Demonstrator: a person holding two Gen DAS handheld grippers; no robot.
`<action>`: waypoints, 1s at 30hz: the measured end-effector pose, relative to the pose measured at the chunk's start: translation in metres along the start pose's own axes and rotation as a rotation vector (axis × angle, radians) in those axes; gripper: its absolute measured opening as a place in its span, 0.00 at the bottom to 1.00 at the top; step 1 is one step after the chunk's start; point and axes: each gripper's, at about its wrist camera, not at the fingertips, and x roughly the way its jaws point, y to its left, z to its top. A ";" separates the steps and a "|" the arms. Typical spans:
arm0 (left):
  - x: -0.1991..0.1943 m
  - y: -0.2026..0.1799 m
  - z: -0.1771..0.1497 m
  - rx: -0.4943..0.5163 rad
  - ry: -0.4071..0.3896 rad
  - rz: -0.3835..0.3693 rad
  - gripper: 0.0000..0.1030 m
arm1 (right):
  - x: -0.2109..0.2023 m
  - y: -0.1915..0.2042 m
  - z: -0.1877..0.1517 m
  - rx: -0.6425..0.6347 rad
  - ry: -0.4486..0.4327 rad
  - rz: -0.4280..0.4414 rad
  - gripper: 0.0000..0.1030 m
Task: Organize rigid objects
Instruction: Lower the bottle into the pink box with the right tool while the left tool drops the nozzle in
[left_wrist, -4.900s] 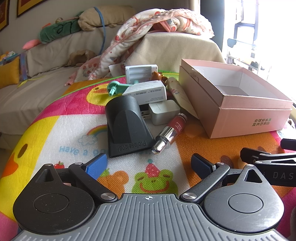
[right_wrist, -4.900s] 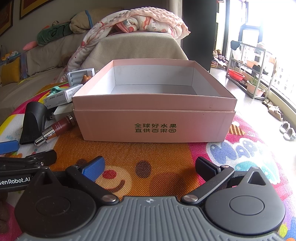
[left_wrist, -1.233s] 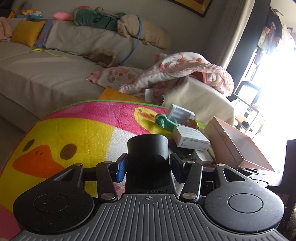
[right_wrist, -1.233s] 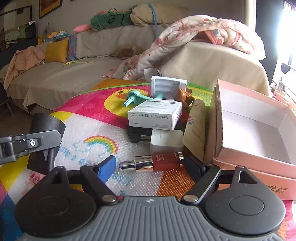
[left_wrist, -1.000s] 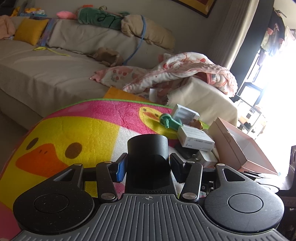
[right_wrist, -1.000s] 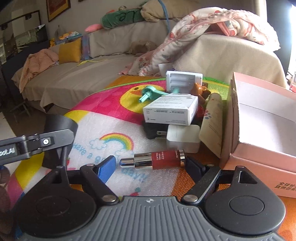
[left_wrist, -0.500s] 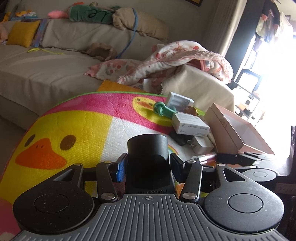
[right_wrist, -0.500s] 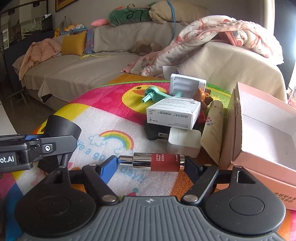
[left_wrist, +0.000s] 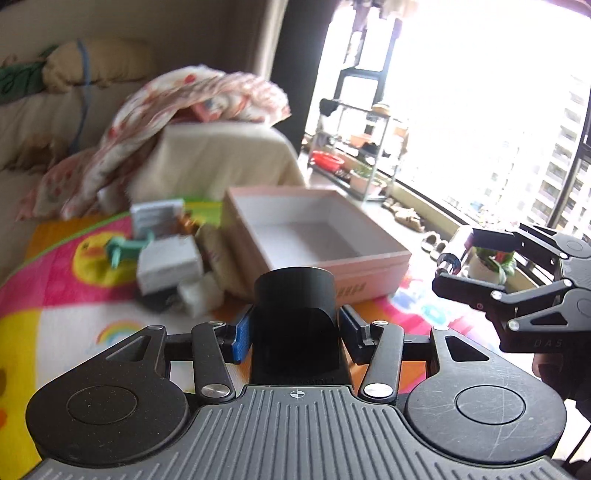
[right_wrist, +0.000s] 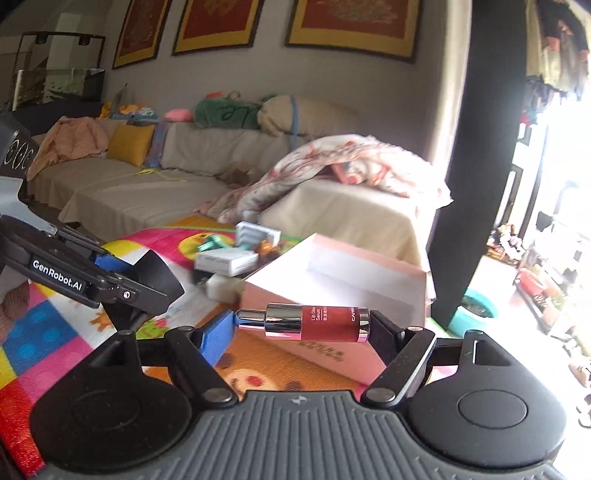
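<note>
My left gripper (left_wrist: 294, 334) is shut on a black hair-dryer nozzle (left_wrist: 295, 317), held above the colourful mat (left_wrist: 55, 317). My right gripper (right_wrist: 301, 330) is shut on a red lip serum tube (right_wrist: 303, 321) with a chrome cap, held crosswise in the air. The open pink box (left_wrist: 314, 236) stands beyond both; it also shows in the right wrist view (right_wrist: 332, 284). The right gripper (left_wrist: 469, 266) shows at the right of the left wrist view, the left gripper (right_wrist: 122, 284) at the left of the right wrist view.
Left of the box lies a pile: a white carton (left_wrist: 168, 262), a white charger (left_wrist: 195, 295), a teal tool (left_wrist: 122, 249), a white battery case (left_wrist: 157, 218) and a beige tube (left_wrist: 218, 251). A sofa with a blanket (left_wrist: 192, 107) stands behind; a window and shelf rack (left_wrist: 362, 147) at right.
Both grippers have lifted off the mat and swung right toward the pink box. The right gripper has closed on the lip serum tube and raised it. The left still holds the nozzle.
</note>
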 end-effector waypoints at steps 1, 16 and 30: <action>0.008 -0.006 0.015 0.019 -0.025 -0.013 0.52 | -0.005 -0.009 0.003 -0.010 -0.028 -0.035 0.76; 0.114 0.009 0.109 -0.037 -0.088 0.012 0.52 | 0.074 -0.028 0.007 0.045 -0.076 -0.124 0.80; 0.047 0.125 0.008 -0.332 -0.061 0.243 0.51 | 0.072 0.007 -0.051 0.210 0.097 0.038 0.80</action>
